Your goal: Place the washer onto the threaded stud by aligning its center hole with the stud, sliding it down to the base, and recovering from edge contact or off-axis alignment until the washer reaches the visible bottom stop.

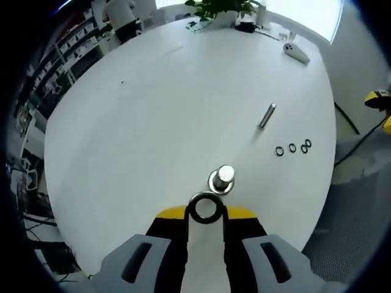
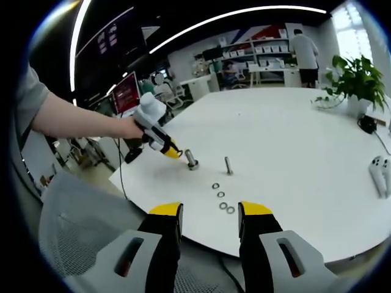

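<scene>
A large white table [image 2: 293,152] with a rounded edge is the landmark of the room. At its far side stands a green potted plant [image 2: 357,79], with bright windows [image 2: 366,30] beyond it. Behind the table, white shelves [image 2: 263,52] full of boxes line the far wall, and a person [image 2: 303,52] stands facing them. Beyond the table's left end there are desks and a red-lit screen [image 2: 125,91]. Long curved light strips [image 2: 244,15] cross the dark ceiling above the table. A grey mesh chair back [image 2: 85,232] sits near the table's close edge. Black cables [image 1: 351,128] hang off the table's edge over a grey floor [image 1: 354,232].
</scene>
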`<state>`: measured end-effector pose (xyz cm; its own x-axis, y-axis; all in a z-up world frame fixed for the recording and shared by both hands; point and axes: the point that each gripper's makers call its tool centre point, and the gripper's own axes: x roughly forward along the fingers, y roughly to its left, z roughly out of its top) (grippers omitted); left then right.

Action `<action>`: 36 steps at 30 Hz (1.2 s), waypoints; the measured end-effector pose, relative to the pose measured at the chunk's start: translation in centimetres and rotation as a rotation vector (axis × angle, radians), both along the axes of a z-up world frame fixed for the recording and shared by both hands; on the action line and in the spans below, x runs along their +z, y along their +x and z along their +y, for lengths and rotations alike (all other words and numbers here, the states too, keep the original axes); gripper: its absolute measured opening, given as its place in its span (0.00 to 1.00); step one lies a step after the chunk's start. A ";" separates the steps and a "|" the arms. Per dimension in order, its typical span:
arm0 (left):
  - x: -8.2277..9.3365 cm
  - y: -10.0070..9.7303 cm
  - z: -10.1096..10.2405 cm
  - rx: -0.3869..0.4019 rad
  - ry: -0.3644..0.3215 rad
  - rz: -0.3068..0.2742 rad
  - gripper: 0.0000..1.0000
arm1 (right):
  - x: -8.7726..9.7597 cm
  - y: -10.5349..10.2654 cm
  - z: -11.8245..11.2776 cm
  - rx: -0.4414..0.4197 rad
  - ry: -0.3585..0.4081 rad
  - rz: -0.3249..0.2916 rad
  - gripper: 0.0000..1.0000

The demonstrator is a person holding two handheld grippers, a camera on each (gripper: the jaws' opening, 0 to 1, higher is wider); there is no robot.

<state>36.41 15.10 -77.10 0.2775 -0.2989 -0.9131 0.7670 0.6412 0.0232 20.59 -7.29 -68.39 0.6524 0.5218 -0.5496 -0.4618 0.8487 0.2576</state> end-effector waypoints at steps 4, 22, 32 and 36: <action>0.8 0.2 -0.5 -0.012 -0.008 -0.010 0.19 | 0.0 0.0 0.0 0.002 0.000 -0.001 0.38; 0.6 0.6 -3.7 -0.115 0.009 0.000 0.19 | 0.1 0.0 0.1 0.007 0.001 -0.009 0.38; -0.5 0.4 -3.7 -0.150 0.057 0.026 0.19 | 0.2 0.0 0.1 0.008 0.006 -0.012 0.38; -1.2 0.5 -3.8 -0.159 0.071 0.031 0.19 | 0.2 0.0 0.2 0.009 0.007 -0.011 0.38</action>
<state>36.89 11.26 -78.25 0.2033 -0.2711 -0.9408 0.8598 0.5092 0.0390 20.60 -7.12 -68.23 0.6537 0.5317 -0.5385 -0.4724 0.8426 0.2585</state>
